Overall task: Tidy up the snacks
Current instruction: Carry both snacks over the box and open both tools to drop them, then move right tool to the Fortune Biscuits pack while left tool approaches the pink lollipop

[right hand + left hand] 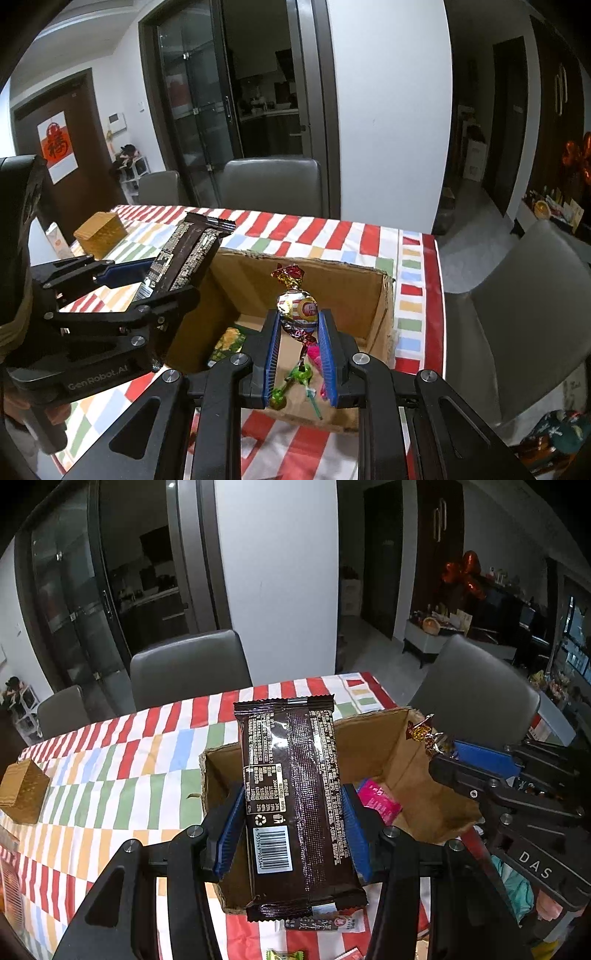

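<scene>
My left gripper (293, 794) is shut on a dark brown snack pack (295, 797) with a barcode, held flat above the open cardboard box (373, 746). From the right wrist view the same brown pack (184, 254) juts up over the box's left wall. My right gripper (298, 317) is shut on a foil-wrapped candy (298, 308) with a twisted red-gold top, over the cardboard box (354, 295). In the left view that candy (424, 734) shows at the right gripper's tip. Inside the box lie a pink packet (380, 801), a green-yellow packet (227, 341) and green-wrapped candies (295, 380).
The box stands on a table with a red, green and blue checked cloth (122, 771). A small brown woven box (24, 795) sits at the table's left. Grey chairs (188, 664) stand behind and to the right of the table. Loose snack packets (325, 923) lie near the front edge.
</scene>
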